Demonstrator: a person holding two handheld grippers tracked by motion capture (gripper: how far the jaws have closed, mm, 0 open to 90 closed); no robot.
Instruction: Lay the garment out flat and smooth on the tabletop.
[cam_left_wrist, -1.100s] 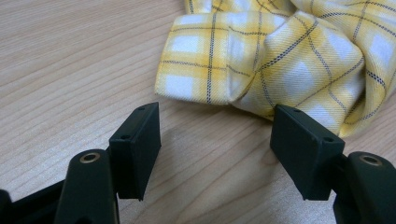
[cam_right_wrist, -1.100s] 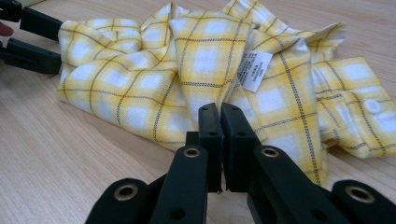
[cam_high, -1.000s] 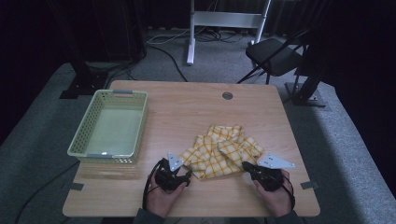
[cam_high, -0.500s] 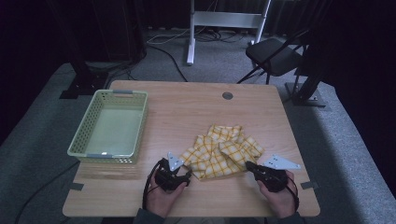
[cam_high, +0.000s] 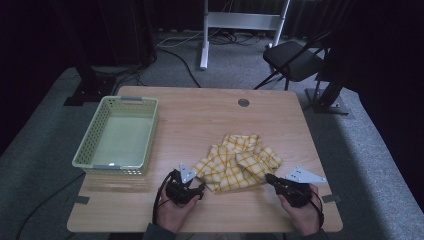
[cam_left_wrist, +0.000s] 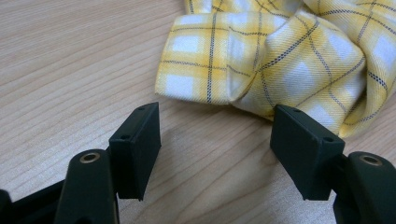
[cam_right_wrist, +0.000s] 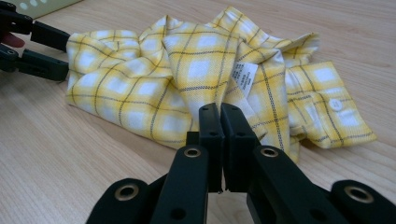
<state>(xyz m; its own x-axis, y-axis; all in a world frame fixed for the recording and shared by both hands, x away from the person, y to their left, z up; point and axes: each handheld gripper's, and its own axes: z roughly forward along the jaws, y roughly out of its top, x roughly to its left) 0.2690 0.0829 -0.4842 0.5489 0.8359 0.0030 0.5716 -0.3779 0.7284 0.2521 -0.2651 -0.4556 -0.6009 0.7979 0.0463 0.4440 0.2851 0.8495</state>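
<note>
right gripper drew back slightly; its closed fingers at shirt edge

Left gripper, right gripper: black blocky fingers, brass-ringed screw holes, grey triangular plates, black cables.

We read this as a lab or recording studio rather than a home. Beyond the left gripper lies a bare wooden table on grey carpet, with black curtains behind. Farther off, loose cables, a white stand frame, a black rig base and a folding chair.
</note>
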